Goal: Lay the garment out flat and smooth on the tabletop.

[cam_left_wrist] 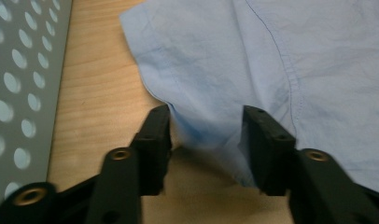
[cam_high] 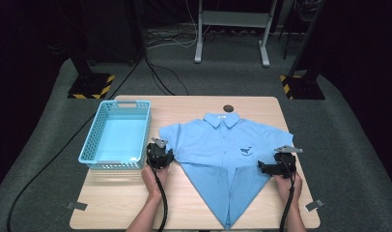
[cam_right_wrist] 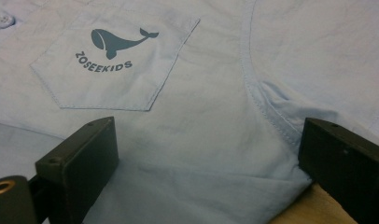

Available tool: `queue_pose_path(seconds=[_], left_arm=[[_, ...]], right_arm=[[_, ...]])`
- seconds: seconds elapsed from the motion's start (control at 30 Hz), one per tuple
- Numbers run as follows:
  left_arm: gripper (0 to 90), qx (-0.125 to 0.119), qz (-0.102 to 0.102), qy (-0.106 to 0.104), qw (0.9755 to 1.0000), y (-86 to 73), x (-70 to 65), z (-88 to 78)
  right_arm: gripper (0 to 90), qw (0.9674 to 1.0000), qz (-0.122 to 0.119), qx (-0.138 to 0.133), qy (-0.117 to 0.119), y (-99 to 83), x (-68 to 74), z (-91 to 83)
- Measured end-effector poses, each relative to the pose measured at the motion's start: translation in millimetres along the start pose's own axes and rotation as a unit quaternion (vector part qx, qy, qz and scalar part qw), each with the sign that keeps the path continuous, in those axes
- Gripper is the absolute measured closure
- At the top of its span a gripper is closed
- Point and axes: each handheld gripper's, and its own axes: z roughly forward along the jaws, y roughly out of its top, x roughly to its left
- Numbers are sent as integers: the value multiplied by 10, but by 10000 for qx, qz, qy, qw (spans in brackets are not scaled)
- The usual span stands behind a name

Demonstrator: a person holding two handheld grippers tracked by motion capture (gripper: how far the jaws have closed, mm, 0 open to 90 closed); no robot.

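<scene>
A light blue shirt (cam_high: 228,145) lies front up on the wooden surface (cam_high: 117,203), collar toward the far edge, its lower sides folded inward so the cloth narrows to a point at the near edge. A chest pocket (cam_right_wrist: 115,70) carries a whale print and the word ZOSEEKIDS.

The left hand-held gripper (cam_high: 160,155) sits at the shirt's left sleeve (cam_left_wrist: 187,70). In the left gripper view its jaws stand partly spread, one on each side of a bunched bit of the sleeve's edge, with the cloth between them; a gap shows beside the left jaw, so they are not pinching it.

The right hand-held gripper (cam_high: 276,166) sits at the shirt's right side, just below the other sleeve. In the right gripper view its jaws are spread wide over the cloth near the armhole seam (cam_right_wrist: 262,102), the pocket just beyond them, and nothing is clamped.

A light blue perforated basket (cam_high: 95,140) stands on the surface just left of the left hand-held gripper, near the sleeve but apart from it.
</scene>
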Motion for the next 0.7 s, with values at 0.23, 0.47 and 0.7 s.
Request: queue_pose_path(seconds=[0.23,0.47,0.7], left_arm=[[267,-330,-134,-204,9992,69,-56,-126],[155,-212,257,-1072,9937,269,-253,20],[117,306,474,-1276,9902,289,-360,390]], right_arm=[[45,10000,2,-1,0,1,0,1],[45,10000,-2,0,0,1,0,1],[46,10000,-1,-3,1,0,0,0]])
